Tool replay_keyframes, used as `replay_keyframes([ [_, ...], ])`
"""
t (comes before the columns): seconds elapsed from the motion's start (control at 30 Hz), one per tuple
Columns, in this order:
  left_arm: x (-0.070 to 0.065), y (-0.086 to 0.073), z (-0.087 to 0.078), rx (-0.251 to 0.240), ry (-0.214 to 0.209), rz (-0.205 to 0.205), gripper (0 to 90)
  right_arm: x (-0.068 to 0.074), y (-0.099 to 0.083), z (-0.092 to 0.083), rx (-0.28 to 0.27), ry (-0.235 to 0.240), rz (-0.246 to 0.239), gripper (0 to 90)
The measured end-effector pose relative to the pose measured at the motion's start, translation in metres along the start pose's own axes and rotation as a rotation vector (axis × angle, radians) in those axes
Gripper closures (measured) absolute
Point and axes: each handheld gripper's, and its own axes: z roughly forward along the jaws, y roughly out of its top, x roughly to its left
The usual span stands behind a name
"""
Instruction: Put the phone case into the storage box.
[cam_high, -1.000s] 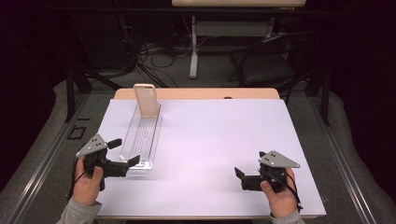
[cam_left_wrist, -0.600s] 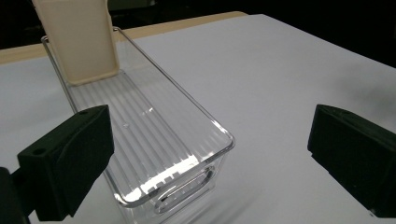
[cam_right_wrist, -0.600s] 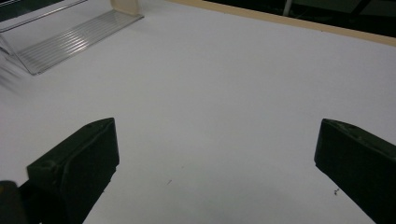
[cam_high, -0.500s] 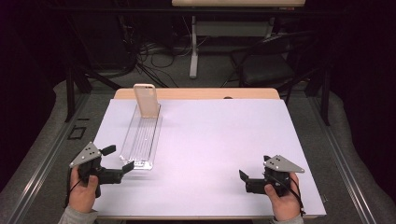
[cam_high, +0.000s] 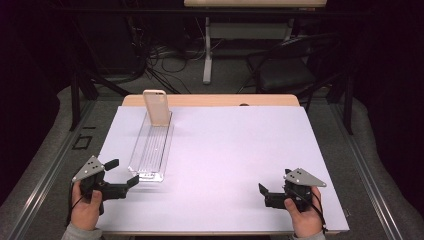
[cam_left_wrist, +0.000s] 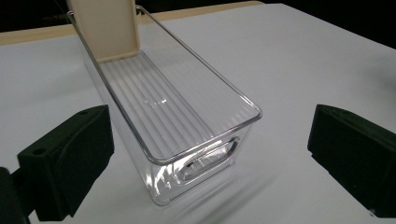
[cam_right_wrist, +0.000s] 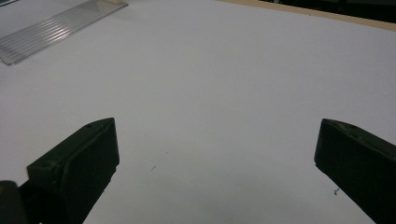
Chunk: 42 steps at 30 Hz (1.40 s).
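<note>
A long clear plastic bin (cam_high: 150, 147) lies lengthwise on the left half of the white-covered table (cam_high: 240, 150). A beige flat slab (cam_high: 156, 107) stands upright in its far end. My left gripper (cam_high: 123, 171) is open just short of the bin's near end, touching nothing. In the left gripper view the bin (cam_left_wrist: 177, 107) sits ahead between the wide-apart jaws of my left gripper (cam_left_wrist: 210, 128), with the beige slab (cam_left_wrist: 105, 28) at the far end. Near the front right edge my right gripper (cam_high: 263, 195) is open over bare table, its own view (cam_right_wrist: 217, 140) holding nothing.
A strip of wooden tabletop (cam_high: 210, 100) shows along the far edge. Beyond the table are a dark chair (cam_high: 285, 70), a desk leg (cam_high: 207, 50) and floor cables (cam_high: 155, 60). A corner of the bin (cam_right_wrist: 56, 28) shows at the top left of the right gripper view.
Both grippers have drawn back toward the near table edge. The left one has pulled away from the bin's near end. The bin and slab stay put.
</note>
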Motion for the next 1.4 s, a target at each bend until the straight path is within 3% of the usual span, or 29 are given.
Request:
replay_keyframes([
  [0.53,0.015,-0.013,0.005,0.033,0.044,-0.042,0.8,-0.013,-0.012,0.007,0.029,-0.03,0.031,0.0],
  [1.4,0.016,-0.026,0.004,0.066,0.055,-0.019,0.8,-0.017,-0.02,0.011,0.048,-0.04,0.038,0.0],
])
